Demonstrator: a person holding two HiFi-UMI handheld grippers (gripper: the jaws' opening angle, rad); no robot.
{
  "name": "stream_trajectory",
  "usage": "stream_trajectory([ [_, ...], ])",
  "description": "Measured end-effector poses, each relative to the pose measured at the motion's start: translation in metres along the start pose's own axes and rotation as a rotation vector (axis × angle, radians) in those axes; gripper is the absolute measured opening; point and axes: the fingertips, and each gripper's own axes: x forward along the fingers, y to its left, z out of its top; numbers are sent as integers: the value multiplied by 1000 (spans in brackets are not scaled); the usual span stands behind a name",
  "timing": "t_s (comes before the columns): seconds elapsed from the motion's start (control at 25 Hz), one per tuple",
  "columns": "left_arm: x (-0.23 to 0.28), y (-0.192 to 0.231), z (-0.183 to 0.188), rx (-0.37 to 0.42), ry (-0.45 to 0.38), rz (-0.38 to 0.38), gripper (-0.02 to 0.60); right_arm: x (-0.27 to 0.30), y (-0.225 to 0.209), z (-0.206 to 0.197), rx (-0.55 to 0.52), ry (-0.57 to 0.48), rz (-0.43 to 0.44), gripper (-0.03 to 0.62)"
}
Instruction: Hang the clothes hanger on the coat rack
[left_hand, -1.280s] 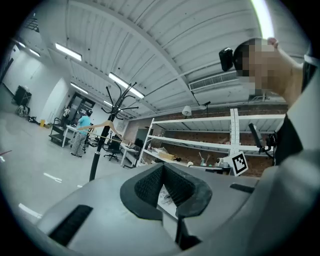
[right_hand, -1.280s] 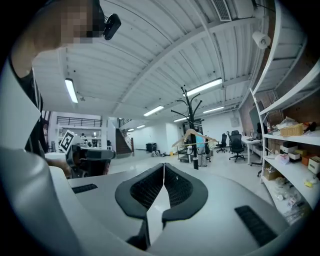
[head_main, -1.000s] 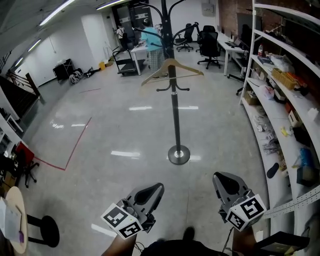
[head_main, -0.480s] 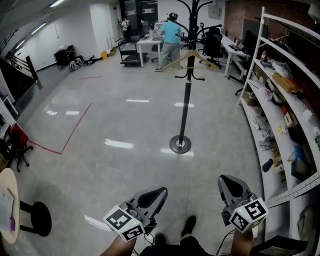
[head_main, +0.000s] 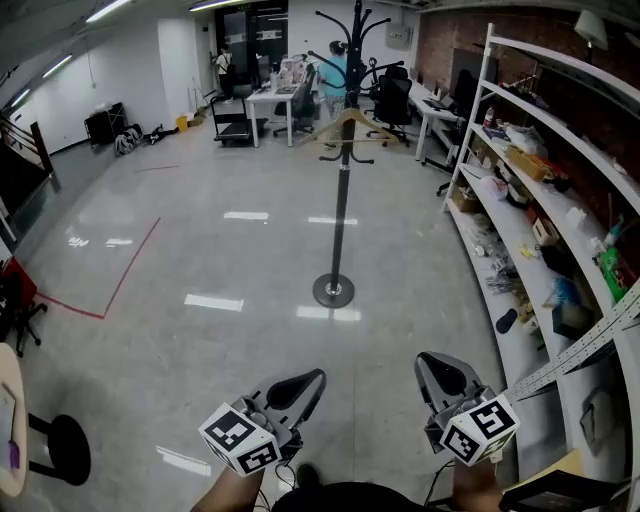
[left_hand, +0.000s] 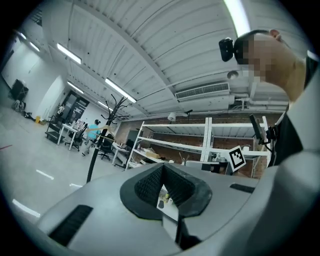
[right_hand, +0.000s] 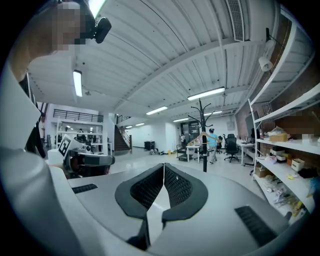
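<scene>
A black coat rack (head_main: 342, 200) stands on the floor ahead, on a round base (head_main: 333, 291). A wooden clothes hanger (head_main: 345, 125) hangs on the rack at about mid height. Both grippers are low at the near edge, far from the rack. My left gripper (head_main: 305, 381) is shut with nothing in it, and so is my right gripper (head_main: 437, 368). In the left gripper view the rack (left_hand: 94, 152) and hanger (left_hand: 103, 133) show small at the left, beyond the closed jaws (left_hand: 162, 167). The right gripper view has the rack (right_hand: 204, 150) and hanger (right_hand: 202, 136) far off past its jaws (right_hand: 163, 166).
Long white shelving (head_main: 530, 180) full of small items runs along the right. Desks, office chairs and a person in a teal shirt (head_main: 335, 70) are behind the rack. A red tape line (head_main: 110, 290) marks the floor at the left. A black stool (head_main: 60, 450) stands near left.
The head view has lifted and shifted, so the rack's top now shows and the rack sits slightly left. The hanger stays on the rack. Both grippers remain shut and low.
</scene>
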Motion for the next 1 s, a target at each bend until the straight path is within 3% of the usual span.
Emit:
stream_trajectory([
  [0.2,-1,-32,0,6,-9,45,0,-42,3,7,-15,-34,31,8],
  [0.48,16,-71,-20,48,21,133,0,-93,-24,-19,48,-39,18,8],
  [0.8,5,-89,-17,35,15,98,0,-104,-12,-3,14,-57,-5,8],
  [1.0,-11,-95,-12,101,8,52,0,-96,6,6,-16,-60,-14,7],
])
